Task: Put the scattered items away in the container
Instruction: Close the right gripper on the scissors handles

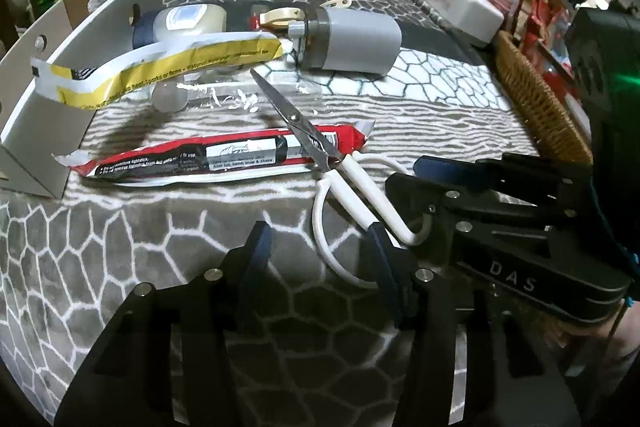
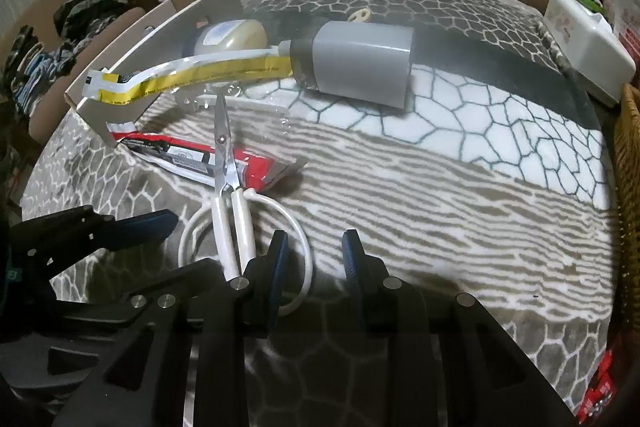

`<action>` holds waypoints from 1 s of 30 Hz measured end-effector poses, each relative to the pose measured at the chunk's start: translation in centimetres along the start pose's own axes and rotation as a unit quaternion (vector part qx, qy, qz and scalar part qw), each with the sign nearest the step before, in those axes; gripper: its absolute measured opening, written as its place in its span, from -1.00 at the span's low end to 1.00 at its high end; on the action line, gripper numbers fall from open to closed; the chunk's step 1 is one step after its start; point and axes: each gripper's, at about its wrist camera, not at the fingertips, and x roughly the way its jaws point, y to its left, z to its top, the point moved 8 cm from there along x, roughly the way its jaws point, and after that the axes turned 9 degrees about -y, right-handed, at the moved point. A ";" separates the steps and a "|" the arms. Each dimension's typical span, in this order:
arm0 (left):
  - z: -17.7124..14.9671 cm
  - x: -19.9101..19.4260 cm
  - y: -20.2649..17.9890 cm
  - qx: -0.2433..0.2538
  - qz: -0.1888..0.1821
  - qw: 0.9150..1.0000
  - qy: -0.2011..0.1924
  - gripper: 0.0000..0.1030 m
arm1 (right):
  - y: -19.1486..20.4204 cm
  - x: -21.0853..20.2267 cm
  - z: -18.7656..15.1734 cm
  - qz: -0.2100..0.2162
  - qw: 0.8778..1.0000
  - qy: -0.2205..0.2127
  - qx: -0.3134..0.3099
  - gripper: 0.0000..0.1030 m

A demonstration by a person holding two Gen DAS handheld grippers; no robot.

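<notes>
Left wrist view: my left gripper (image 1: 316,247) has its fingers spread apart with nothing in them. Next come the scissors (image 1: 308,135), lying across a red packet (image 1: 208,157) on the worktop (image 1: 420,115). They look hard, light and sharp. I would grab the white handles. My right gripper (image 1: 394,197) is spread apart too, right at one handle loop.
</notes>
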 end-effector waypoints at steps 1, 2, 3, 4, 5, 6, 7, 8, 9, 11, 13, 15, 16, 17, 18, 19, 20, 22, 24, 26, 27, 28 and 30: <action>0.0 0.1 0.2 0.004 0.010 1.000 0.003 -0.36 | 0.1 0.0 0.0 0.006 1.000 -0.001 0.003 -0.71; 0.1 0.1 0.4 0.014 0.031 0.999 0.008 -0.50 | 0.3 0.1 -0.1 0.020 1.000 0.002 0.009 -0.86; 0.2 0.2 0.4 0.017 0.037 0.999 0.011 -0.53 | 0.5 0.0 -0.2 0.026 1.000 0.003 0.010 -0.87; 0.2 0.3 0.4 0.016 0.037 0.999 0.013 -0.54 | 0.8 0.0 -0.2 0.028 1.000 0.004 0.008 -0.88; 0.3 0.3 0.5 0.011 0.028 0.999 0.012 -0.56 | 1.1 0.0 -0.2 0.025 1.000 0.003 0.002 -0.88; 0.4 0.3 0.6 0.006 0.025 1.000 0.012 -0.59 | 1.3 0.0 -0.2 0.024 1.000 0.002 -0.003 -0.89; 0.5 0.3 0.7 0.000 0.022 1.000 0.014 -0.65 | 1.4 -0.1 -0.2 0.025 1.000 0.000 -0.004 -0.89; 0.5 0.3 0.9 -0.007 0.016 1.000 0.015 -0.75 | 1.6 -0.3 -0.1 0.029 1.000 -0.003 -0.002 -0.90; 0.5 0.3 1.0 -0.012 0.010 1.000 0.019 -0.78 | 1.7 -0.4 -0.1 0.028 1.000 -0.004 0.000 -0.90; 0.6 0.1 1.2 -0.019 0.001 1.000 0.021 -0.84 | 1.7 -0.9 0.0 0.030 1.000 -0.009 0.005 -0.90; 0.5 -0.2 1.3 -0.025 -0.004 0.999 0.022 -0.88 | 1.8 -1.4 0.1 0.034 0.999 -0.012 0.010 -0.90; 0.5 -0.8 1.3 -0.028 -0.010 0.999 0.021 -0.90 | 2.1 -2.1 0.1 0.035 0.999 -0.015 0.010 -0.90; 0.5 -1.1 1.2 -0.027 -0.010 0.999 0.019 -0.90 | 2.3 -2.4 0.1 0.034 0.999 -0.017 0.008 -0.90; 0.5 -1.6 1.1 -0.023 -0.010 1.000 0.016 -0.90 | 2.6 -2.7 0.1 0.035 0.999 -0.018 0.007 -0.90; 0.6 -1.9 1.1 -0.021 -0.010 1.000 0.014 -0.90 | 2.8 -2.9 0.1 0.034 0.999 -0.020 0.006 -0.90; 0.7 -2.2 1.0 -0.019 -0.011 1.000 0.013 -0.91 | 3.1 -3.1 0.1 0.031 0.999 -0.020 0.005 -0.90; 0.7 -2.4 0.9 -0.018 -0.011 1.000 0.011 -0.91 | 3.4 -3.4 0.1 0.031 0.999 -0.021 0.005 -0.90; 0.6 -2.8 1.0 -0.020 -0.008 1.000 0.012 -0.91 | 3.7 -3.8 -0.1 0.027 0.999 -0.020 0.007 -0.90; 0.1 -2.7 1.2 -0.032 -0.016 0.999 0.027 -0.91 | 3.8 -4.2 -0.5 0.018 1.000 -0.017 0.010 -0.90; -0.6 -3.0 1.7 -0.057 -0.030 0.997 0.033 -0.78 | 3.8 -4.4 -1.1 0.012 1.000 -0.012 0.014 -0.90; -1.0 -3.1 1.8 -0.070 -0.038 0.996 0.036 -0.69 | 3.7 -4.6 -1.5 0.010 1.000 -0.011 0.018 -0.90; -1.3 -3.0 1.8 -0.077 -0.043 0.995 0.038 -0.41 | 3.7 -4.7 -1.7 0.010 1.000 -0.011 0.021 -0.90; -2.0 -2.9 1.7 -0.076 -0.047 0.995 0.044 -0.16 | 3.3 -4.8 -2.4 0.010 0.999 -0.009 0.034 -0.90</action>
